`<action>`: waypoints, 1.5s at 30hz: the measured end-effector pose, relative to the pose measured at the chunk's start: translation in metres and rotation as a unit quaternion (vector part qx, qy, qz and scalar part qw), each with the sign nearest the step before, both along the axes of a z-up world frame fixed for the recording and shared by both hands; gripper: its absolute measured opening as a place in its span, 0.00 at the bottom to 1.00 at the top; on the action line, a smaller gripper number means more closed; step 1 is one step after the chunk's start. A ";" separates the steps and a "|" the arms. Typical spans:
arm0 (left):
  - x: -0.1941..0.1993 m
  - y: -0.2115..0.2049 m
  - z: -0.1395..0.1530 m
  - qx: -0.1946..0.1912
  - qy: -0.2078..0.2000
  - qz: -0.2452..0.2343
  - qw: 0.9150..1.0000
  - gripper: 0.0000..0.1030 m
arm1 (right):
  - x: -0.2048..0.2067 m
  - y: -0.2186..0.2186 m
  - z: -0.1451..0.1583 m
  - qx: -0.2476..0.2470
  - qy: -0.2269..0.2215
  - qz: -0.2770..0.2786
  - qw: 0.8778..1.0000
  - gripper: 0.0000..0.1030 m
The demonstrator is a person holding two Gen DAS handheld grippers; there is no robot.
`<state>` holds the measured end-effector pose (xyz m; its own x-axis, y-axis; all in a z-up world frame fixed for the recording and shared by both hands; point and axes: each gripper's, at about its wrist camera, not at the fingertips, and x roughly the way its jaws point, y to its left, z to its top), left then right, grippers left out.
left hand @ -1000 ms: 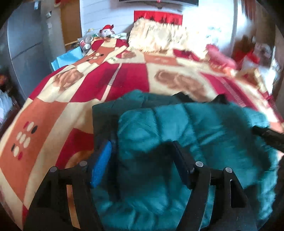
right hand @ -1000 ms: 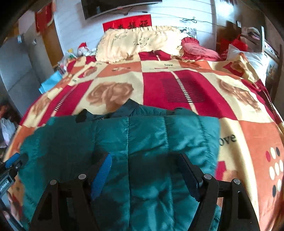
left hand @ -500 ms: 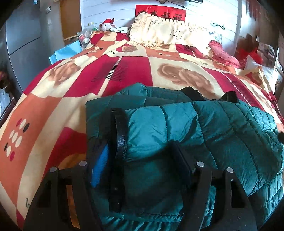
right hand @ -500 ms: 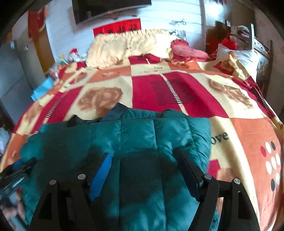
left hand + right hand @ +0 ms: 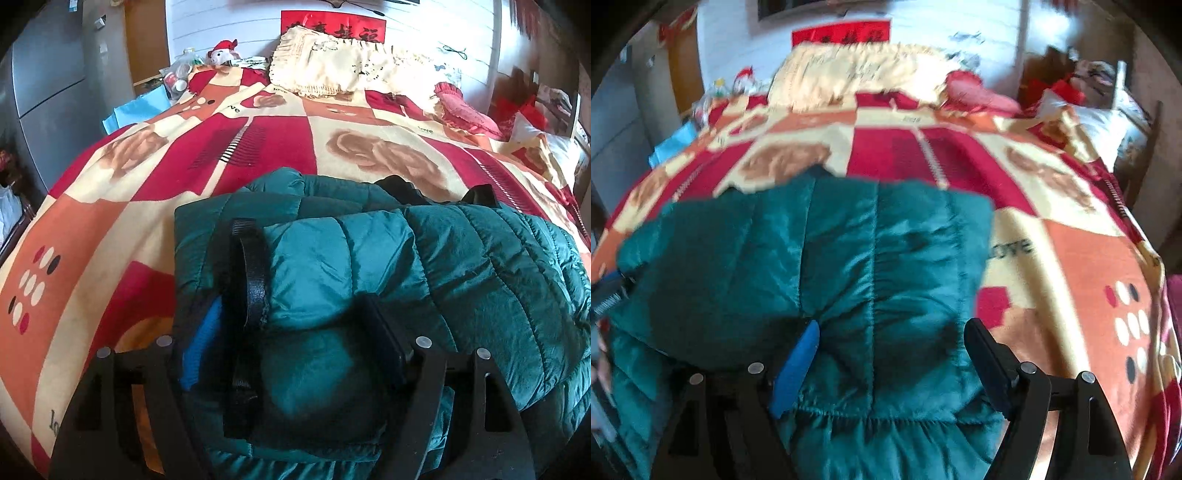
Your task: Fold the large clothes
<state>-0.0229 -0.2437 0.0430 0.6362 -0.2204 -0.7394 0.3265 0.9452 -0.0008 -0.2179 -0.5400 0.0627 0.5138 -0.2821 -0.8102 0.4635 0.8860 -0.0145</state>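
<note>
A teal quilted puffer jacket [image 5: 461,273] lies folded on the bed; it also fills the near half of the right wrist view [image 5: 820,258]. A sleeve with a black elastic cuff [image 5: 251,273] lies across its left part. My left gripper [image 5: 291,332] is open, jaws wide apart, with the sleeve end and cuff bulging between them. My right gripper [image 5: 890,354] is open over the jacket's near hem, fabric between the jaws. The left gripper's tip [image 5: 609,291] shows at the left edge of the right wrist view.
The bed carries a red, orange and cream patterned blanket [image 5: 258,147]. A cream fringed pillow [image 5: 343,70] and a pink cushion [image 5: 469,114] lie at the head. A grey cabinet [image 5: 44,74] stands left of the bed. Clutter and a white pillow [image 5: 1100,125] sit at the right.
Both grippers have drawn back slightly toward the jacket's near edge. The right wrist view has dropped lower and is blurred by motion. The jacket has settled flat.
</note>
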 end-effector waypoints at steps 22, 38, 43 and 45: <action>-0.066 0.052 0.042 -0.029 0.004 -0.012 0.999 0.75 | -0.048 0.017 0.022 0.039 -0.001 -0.020 0.999 0.77; -0.133 0.081 0.049 -0.027 -0.002 -0.028 0.999 0.75 | -0.099 0.061 0.012 0.052 0.027 0.009 0.998 0.77; -0.141 0.084 0.045 -0.028 0.004 -0.025 0.999 0.75 | -0.105 0.068 0.010 0.054 0.027 0.008 0.998 0.77; -0.145 0.085 0.042 -0.030 0.009 -0.025 0.999 0.75 | -0.106 0.072 0.010 0.049 0.028 0.009 0.998 0.77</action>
